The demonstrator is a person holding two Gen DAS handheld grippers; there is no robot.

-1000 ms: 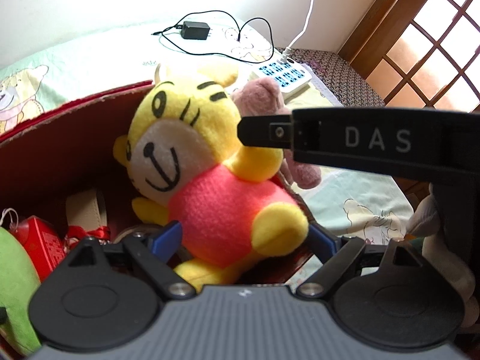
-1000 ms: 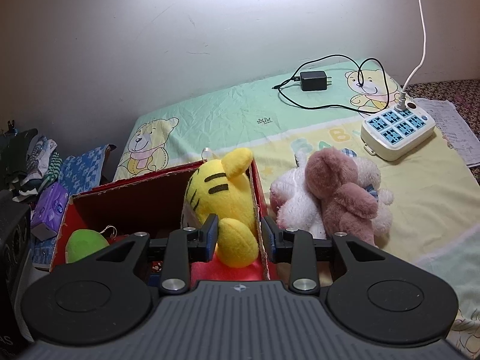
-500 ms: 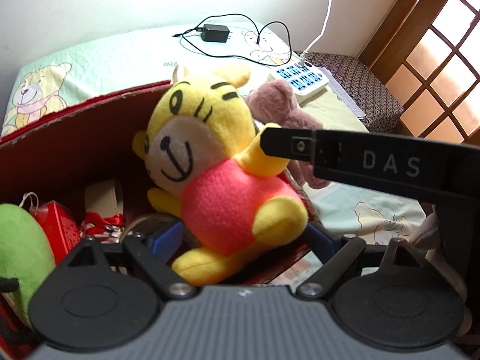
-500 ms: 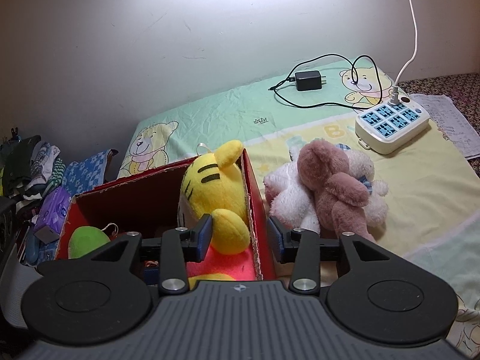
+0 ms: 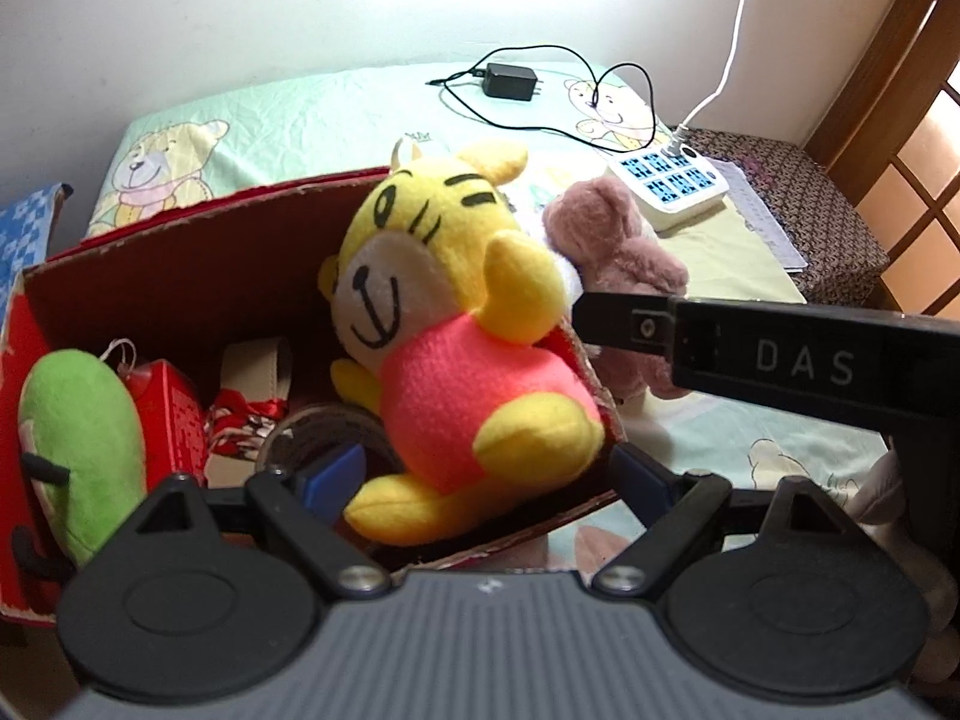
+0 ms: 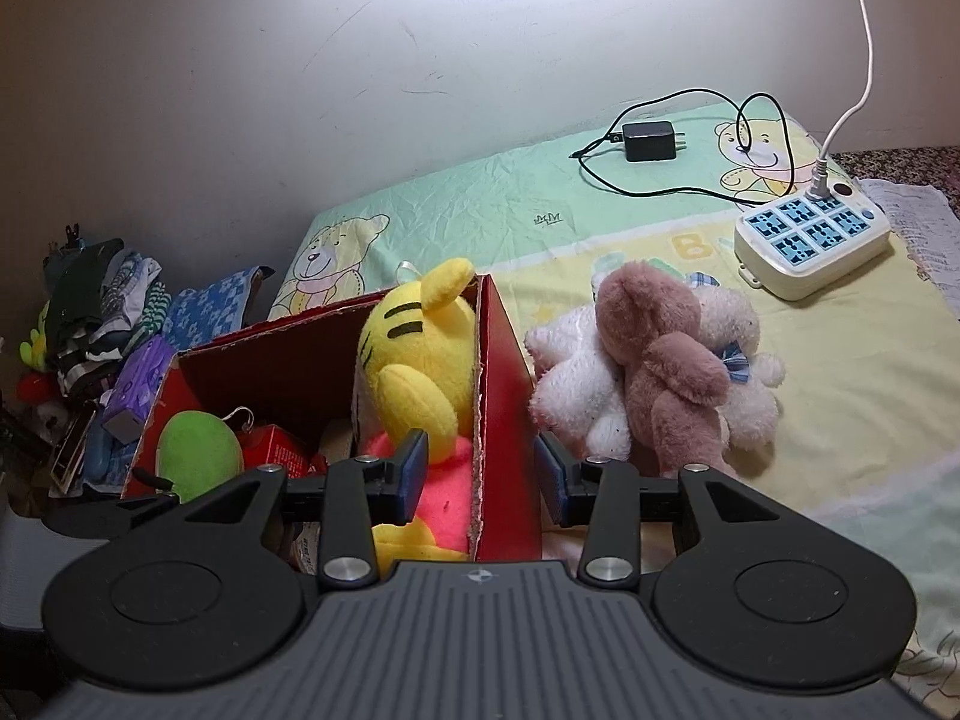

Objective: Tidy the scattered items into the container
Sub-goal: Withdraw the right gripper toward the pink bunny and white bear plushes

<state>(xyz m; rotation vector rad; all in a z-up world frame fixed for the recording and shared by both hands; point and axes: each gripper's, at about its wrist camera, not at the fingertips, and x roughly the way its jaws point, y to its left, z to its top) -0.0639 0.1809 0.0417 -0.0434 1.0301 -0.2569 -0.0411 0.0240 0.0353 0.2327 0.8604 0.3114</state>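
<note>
left claw (image 5: 486, 480) wide open, holding nothing, pulled back from the yellow tiger plush in pink shirt (image 5: 456, 348) | plush sits released in red cardboard box (image 5: 180, 276), lower centre | right claw (image 6: 480, 474) open wider than before, empty, straddling box wall | brown and white plush pile (image 6: 654, 372) on bed, right of box

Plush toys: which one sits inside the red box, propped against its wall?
The yellow tiger plush with the pink belly; the brown plush and white plush lie outside on the bedsheet.
</note>
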